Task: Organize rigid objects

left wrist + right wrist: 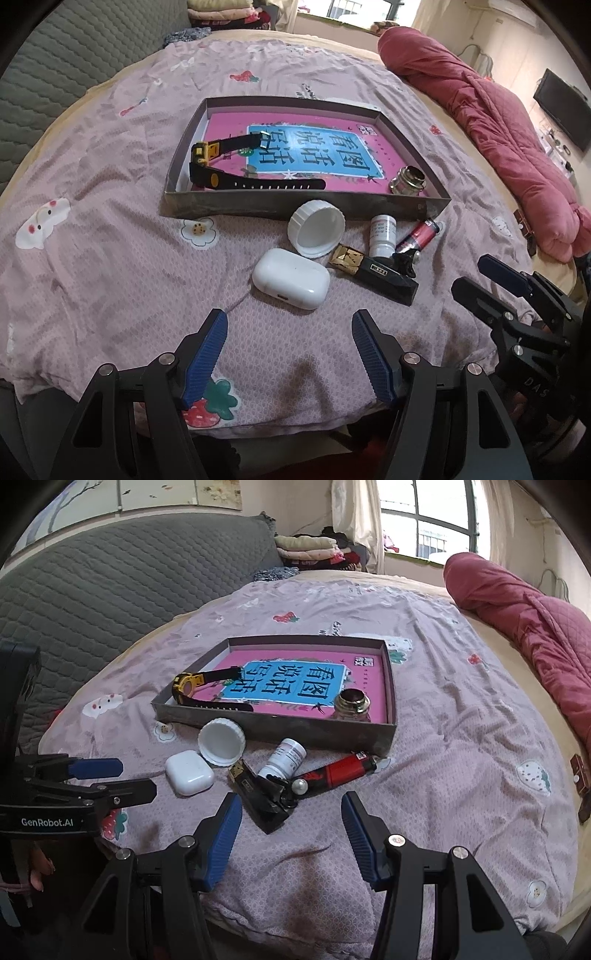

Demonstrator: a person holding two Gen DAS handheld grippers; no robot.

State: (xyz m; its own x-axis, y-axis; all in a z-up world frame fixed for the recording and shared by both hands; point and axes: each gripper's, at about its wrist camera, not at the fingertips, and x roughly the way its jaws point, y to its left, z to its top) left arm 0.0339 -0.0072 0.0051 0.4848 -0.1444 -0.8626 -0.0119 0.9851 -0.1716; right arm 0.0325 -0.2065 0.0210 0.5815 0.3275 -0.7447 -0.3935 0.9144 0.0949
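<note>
While both the left gripper (pixel 288 328) and right gripper (pixel 291 812) are hovering released, a watch (pixel 221 162) is lying in the tray (pixel 295 210).

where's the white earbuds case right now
The glossy white rounded earbuds case lies on the lilac bedsheet, outside the box, beside the white ribbed plastic lid.

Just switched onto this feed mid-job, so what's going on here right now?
Small items are being sorted into a shallow box on a bed. A watch and a metal jar already lie inside. The earbud case, white cap, pill bottle and lighter remain outside. The left gripper and right gripper are both open, holding nothing.
</note>
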